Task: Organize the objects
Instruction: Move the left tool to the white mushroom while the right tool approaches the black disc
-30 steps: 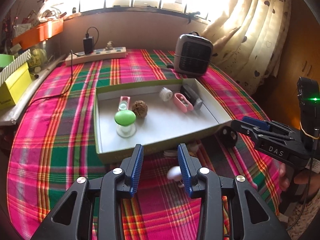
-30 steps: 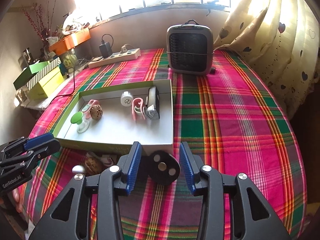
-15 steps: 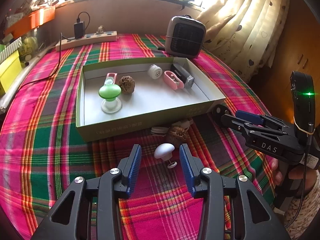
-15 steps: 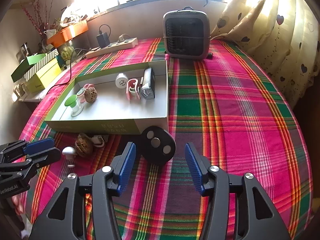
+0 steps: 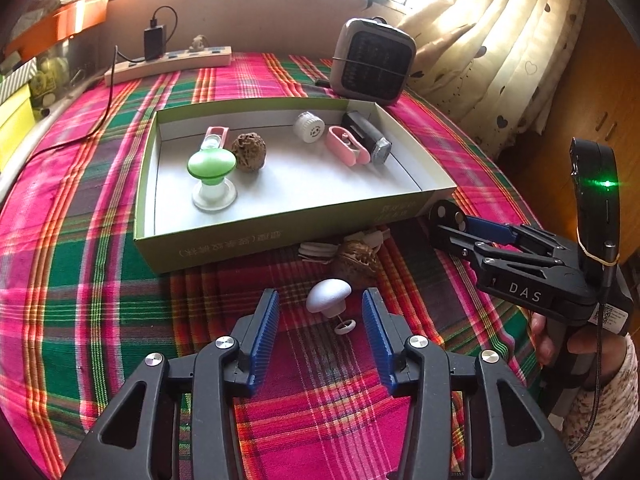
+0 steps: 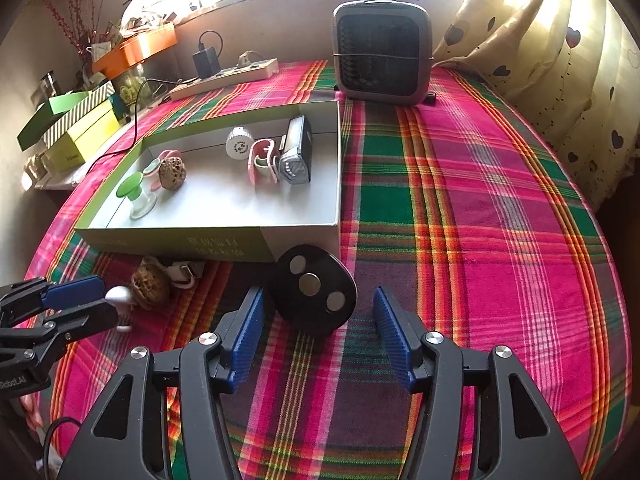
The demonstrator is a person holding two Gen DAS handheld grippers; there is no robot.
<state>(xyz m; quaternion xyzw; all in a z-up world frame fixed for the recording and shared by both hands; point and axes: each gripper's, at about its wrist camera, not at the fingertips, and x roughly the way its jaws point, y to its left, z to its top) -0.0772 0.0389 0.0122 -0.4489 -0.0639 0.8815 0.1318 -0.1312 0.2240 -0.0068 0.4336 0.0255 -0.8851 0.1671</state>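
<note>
My left wrist camera looks steeply down along its fingers, close over the plaid tablecloth, toward the window wall. My right wrist camera faces the same way from further right. Both share the green box, the small heater, and each catches the other tool at its edge.

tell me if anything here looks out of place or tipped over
Four things lie on the cloth outside the box: a white mushroom-shaped piece tipped on its side, a walnut, a white cable bundle, and a black disc propped against the box corner.
</note>
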